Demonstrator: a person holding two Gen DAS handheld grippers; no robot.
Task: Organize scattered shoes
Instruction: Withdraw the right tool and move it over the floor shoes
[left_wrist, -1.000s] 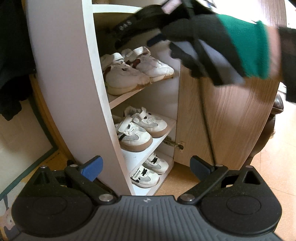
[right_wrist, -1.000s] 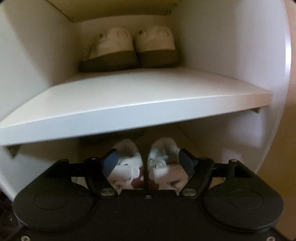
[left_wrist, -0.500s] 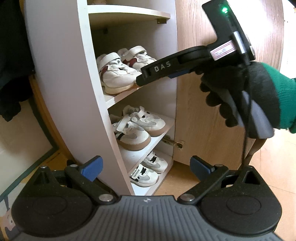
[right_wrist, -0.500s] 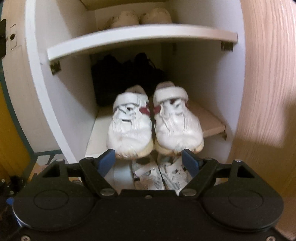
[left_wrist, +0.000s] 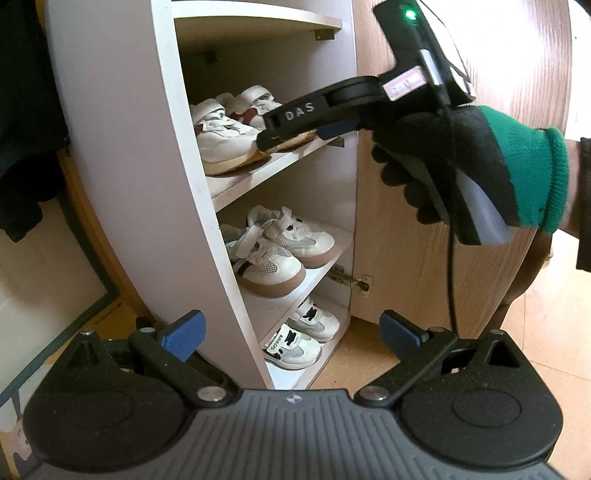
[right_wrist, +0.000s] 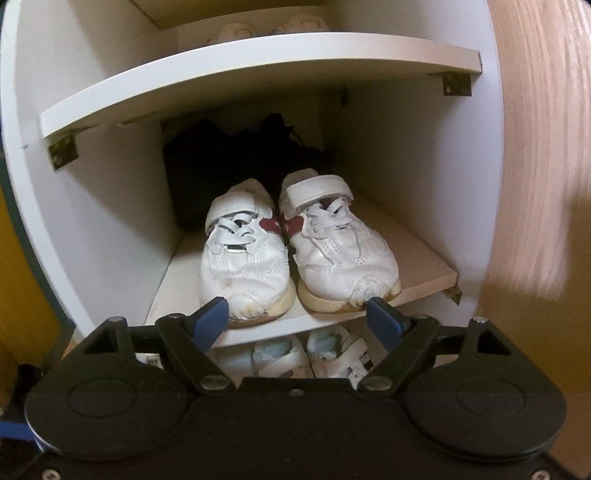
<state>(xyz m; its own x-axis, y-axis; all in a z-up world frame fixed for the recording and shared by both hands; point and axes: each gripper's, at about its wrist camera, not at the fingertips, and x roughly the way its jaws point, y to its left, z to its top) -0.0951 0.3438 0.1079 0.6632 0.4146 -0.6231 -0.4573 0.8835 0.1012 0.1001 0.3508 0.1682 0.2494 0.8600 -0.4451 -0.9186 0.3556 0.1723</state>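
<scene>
- Since half a second ago the right gripper (right_wrist: 295, 319) has dropped a little lower in front of the white cabinet (left_wrist: 122, 155), so the pair of worn white sneakers with dark red side patches (right_wrist: 299, 251) now sits just past its blue-tipped fingers (right_wrist: 210, 323) instead of well above them; the left gripper (left_wrist: 290, 332) has barely shifted.
- Right gripper: jaws spread wide, nothing between them; its fingertips hover just in front of the toes of that pair, apart from them.
- That pair stands side by side, toes outward, at the front edge of the middle white shelf (right_wrist: 417, 273) (a dark, blurry mass, probably black shoes (right_wrist: 240, 166), lies behind it).
- One shelf up, on the upper white shelf (right_wrist: 258, 70), the tops of pale shoes (right_wrist: 266, 27) just show.
- Left gripper: jaws also wide apart and empty, held low and back from the cabinet, facing its open side.
- In the left wrist view, a pair of white mesh sneakers with tan soles (left_wrist: 277, 251) sits on the shelf below, and a pair of small white sneakers with black stripes (left_wrist: 303, 332) rests on the lowest level.
- A black-and-green gloved hand (left_wrist: 469, 166) holds the right gripper's handle, in front of the open wood-grain cabinet door (left_wrist: 399, 258).
</scene>
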